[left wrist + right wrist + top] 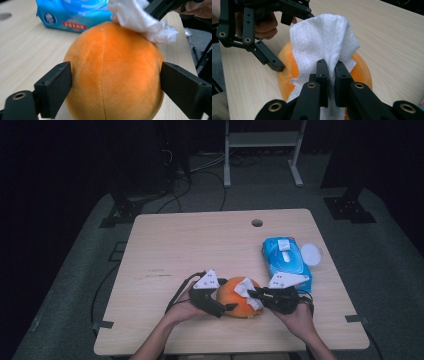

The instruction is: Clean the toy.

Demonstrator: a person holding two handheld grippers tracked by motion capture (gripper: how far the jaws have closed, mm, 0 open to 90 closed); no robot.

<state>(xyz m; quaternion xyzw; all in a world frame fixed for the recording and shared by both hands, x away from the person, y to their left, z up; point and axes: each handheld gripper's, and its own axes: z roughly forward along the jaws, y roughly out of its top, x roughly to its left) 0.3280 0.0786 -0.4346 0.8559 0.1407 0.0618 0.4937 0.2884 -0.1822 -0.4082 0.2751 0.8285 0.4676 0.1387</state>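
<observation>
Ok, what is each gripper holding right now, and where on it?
The right gripper is shut on a bunched fold of the white wipe draped over the orange plush ball. The left gripper clamps the ball across its widest part, one jaw on each side.

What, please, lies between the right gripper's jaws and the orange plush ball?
A white wipe: the right gripper pinches it, and it drapes over the orange plush ball, as the right gripper view shows.
</observation>
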